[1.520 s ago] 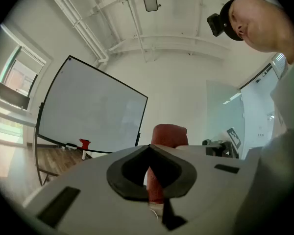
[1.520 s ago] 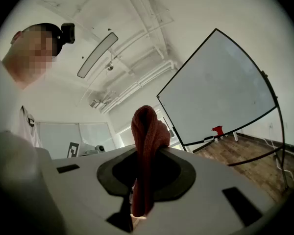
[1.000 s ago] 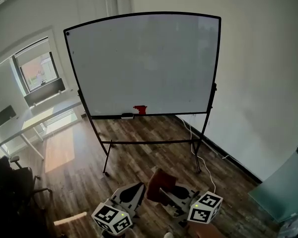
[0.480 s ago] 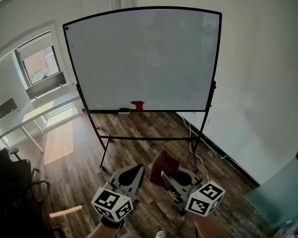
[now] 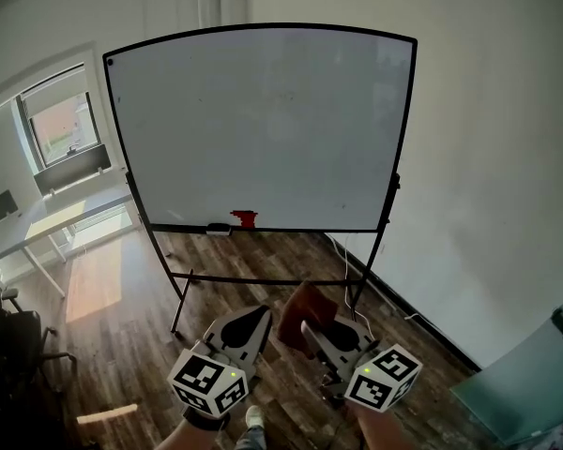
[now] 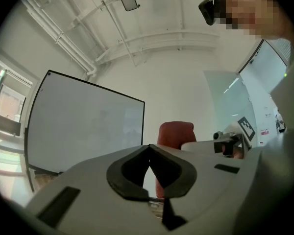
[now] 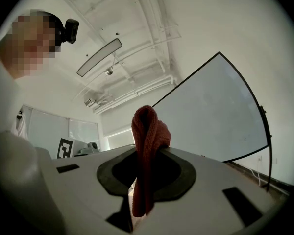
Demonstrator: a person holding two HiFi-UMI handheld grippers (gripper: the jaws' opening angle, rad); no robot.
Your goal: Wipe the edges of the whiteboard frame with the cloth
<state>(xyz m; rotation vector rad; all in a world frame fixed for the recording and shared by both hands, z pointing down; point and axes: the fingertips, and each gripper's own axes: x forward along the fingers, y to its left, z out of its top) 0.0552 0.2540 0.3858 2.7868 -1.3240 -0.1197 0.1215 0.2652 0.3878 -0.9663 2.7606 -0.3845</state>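
Whiteboard (image 5: 263, 125) slightly nearer; cloth (image 7: 146, 131) red, folded.

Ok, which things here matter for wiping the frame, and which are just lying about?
Job: red cloth, pinched in the right gripper; whiteboard frame; left gripper, shut and empty.
Lying about: red item and white block on the board's ledge; desk; office chair.

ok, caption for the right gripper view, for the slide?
Right gripper shut on a red cloth, whiteboard ahead at right.
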